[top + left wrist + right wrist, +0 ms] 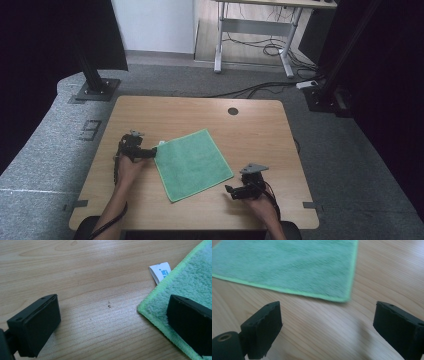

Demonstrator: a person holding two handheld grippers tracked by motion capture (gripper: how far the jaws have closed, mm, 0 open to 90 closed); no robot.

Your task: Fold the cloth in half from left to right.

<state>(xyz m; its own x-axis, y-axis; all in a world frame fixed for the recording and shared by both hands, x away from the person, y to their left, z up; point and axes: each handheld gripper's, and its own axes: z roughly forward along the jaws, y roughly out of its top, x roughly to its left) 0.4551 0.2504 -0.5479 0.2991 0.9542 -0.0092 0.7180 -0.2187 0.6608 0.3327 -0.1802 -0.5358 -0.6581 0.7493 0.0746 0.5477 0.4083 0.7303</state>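
Observation:
A green towel (192,162) lies flat and spread out on the wooden table (200,112), turned at an angle. My left gripper (150,152) is at the towel's left corner, open. In the left gripper view, one jaw is over the towel's edge (192,277) and the other over bare wood, with nothing between the pads of the gripper (112,300). A white label (160,271) sticks out from the hem. My right gripper (229,190) sits open just off the towel's right corner, its jaws (328,307) over bare wood short of the towel (287,262).
A round cable hole (233,111) sits near the table's far edge. Black stand bases (95,87) flank the table on the carpet. A white desk frame (255,30) and loose cables (270,50) lie farther back.

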